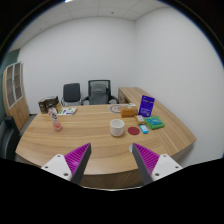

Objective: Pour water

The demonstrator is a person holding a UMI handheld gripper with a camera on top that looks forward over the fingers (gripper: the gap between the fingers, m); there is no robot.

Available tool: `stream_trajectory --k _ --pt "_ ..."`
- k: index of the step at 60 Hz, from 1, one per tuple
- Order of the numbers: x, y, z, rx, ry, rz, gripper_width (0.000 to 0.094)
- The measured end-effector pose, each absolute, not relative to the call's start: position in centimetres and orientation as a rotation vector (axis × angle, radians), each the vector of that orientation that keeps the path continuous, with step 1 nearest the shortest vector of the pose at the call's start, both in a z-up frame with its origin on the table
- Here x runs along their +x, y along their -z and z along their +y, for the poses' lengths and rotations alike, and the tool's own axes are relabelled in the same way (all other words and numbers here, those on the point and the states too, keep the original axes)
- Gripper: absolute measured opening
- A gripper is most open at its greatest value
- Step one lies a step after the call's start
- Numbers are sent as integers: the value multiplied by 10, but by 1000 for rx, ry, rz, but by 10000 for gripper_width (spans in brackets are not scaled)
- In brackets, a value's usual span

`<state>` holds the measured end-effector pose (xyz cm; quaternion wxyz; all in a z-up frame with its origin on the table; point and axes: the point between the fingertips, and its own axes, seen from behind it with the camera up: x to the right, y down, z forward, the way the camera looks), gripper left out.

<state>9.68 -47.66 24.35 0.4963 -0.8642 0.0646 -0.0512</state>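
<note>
Gripper view: the gripper hangs high and back from a curved wooden desk, looking down across it. Its two fingers, each with a magenta pad, are spread wide with nothing between them; only bare desk shows in the gap.

Well beyond the fingers, near the middle of the desk, stands a white cup. It is the likeliest vessel for the water, though whether it is the thing to pour from or the thing to pour into cannot be told from here, and nothing shows whether it holds any water. To the left of it, well apart, stands a small bottle-like thing with a pink top; it is too small to say what it is, but it could be the other vessel. Right of the cup lie a teal object and a small blue item, and behind them stands a purple box. A brown box sits at the far left end, with some papers beside it. Two office chairs stand behind the desk against the wall.

As a judgement, the task has not really begun: nothing is gripped, nothing is tilted, and no spilled water is seen. All of it is left: approach a vessel, close on it, carry it to the other, tip it, and set it back.
</note>
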Motion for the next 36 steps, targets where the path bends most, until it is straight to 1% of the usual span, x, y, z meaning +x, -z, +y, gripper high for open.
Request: stream_trajectory --k 7,16,25,36 --pt "84 -229 -470 -2119 143 135 856" --pt "38 -197 -443 -2160 128 92 855" --pt "-42 -168 -406 -2176 78 19 856" --pt "-157 -143 -321 -2117 -10 -14 852"
